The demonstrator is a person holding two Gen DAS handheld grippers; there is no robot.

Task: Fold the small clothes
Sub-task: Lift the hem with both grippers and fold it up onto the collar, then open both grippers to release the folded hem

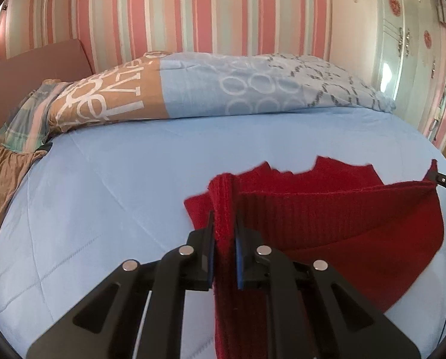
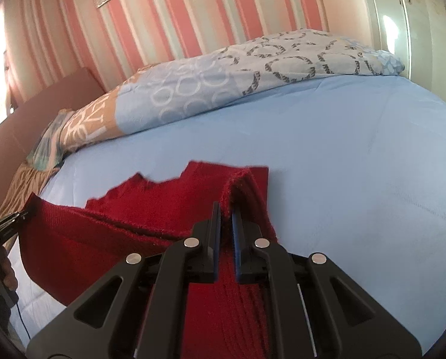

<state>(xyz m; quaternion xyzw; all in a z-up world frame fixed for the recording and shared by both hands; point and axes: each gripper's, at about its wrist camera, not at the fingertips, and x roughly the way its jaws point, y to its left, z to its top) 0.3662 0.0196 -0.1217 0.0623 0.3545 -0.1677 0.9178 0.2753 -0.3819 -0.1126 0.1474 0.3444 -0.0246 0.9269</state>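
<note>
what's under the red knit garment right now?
Light blue bed sheet shows all around the red knit garment. The near edge is lifted, pinched by the left gripper and right gripper. Whatever lies beneath the far part is covered.

Red knit garment [image 1: 327,218], pale blue sheet [image 1: 127,185], pink-striped wall [image 1: 193,12].

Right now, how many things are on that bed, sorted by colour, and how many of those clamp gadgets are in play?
Red: 1, the knitted garment, pinched at both ends.
Light blue: 1, the bedsheet.
Blue and tan patterned: 1, the duvet rolled along the wall.
Black: 2, the left hand-held gripper and the right hand-held gripper.
Total: 5.
</note>
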